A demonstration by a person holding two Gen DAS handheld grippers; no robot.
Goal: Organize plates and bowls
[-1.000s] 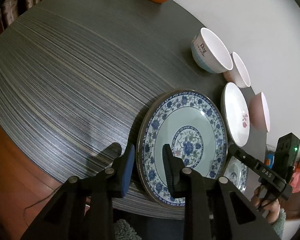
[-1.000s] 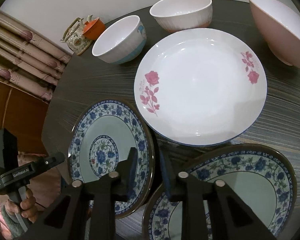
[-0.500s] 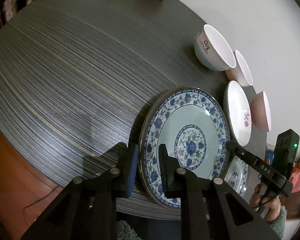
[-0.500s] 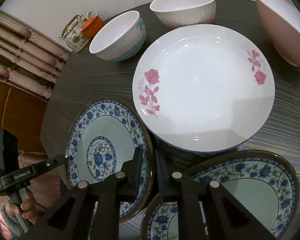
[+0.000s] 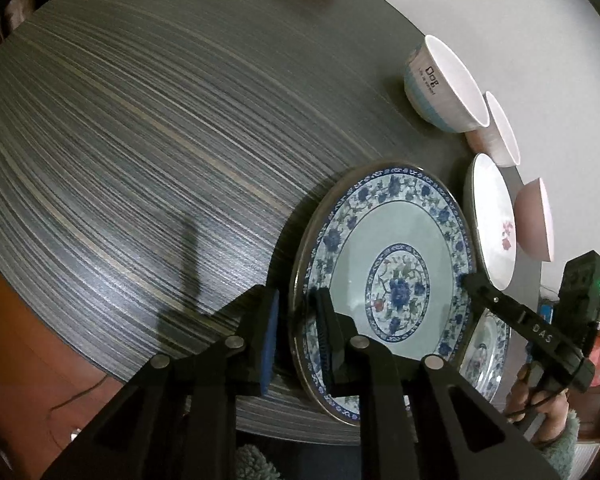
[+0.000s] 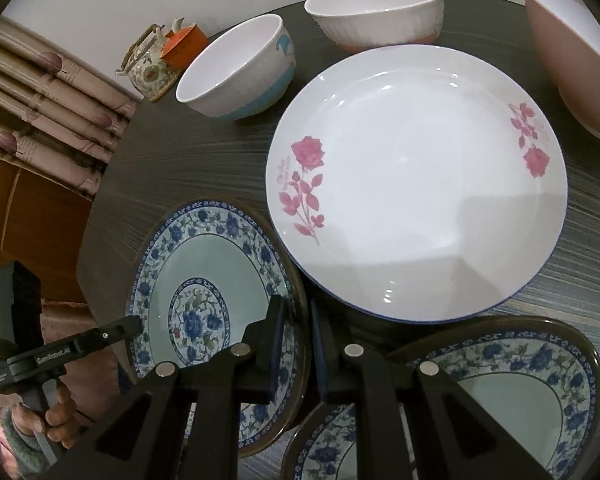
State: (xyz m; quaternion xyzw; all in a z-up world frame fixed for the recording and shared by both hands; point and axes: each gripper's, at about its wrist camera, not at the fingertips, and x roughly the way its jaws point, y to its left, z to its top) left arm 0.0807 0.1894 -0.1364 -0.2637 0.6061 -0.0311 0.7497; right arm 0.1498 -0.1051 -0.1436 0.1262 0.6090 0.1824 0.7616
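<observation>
A blue-flowered plate [image 5: 384, 280] is held between both grippers, its rim raised off the dark round table [image 5: 140, 140]. My left gripper [image 5: 296, 328] is shut on its near rim. My right gripper [image 6: 298, 336] is shut on the opposite rim of the same plate [image 6: 204, 280]. A second blue-flowered plate [image 6: 500, 400] lies just right of my right gripper. A white rose plate [image 6: 416, 184] lies beyond it. Three bowls stand at the back: a blue-and-white bowl [image 6: 240, 68], a ribbed white bowl [image 6: 376, 12] and a pink bowl [image 6: 568, 52].
A patterned teapot [image 6: 148, 68] with an orange cup [image 6: 186, 42] beside it stands at the table's far edge near the curtain. The table's edge runs just below the held plate. The wall is close behind the bowls.
Both grippers have closed further onto the blue-flowered plate's rim, and the plate has tilted up a little from the table.
</observation>
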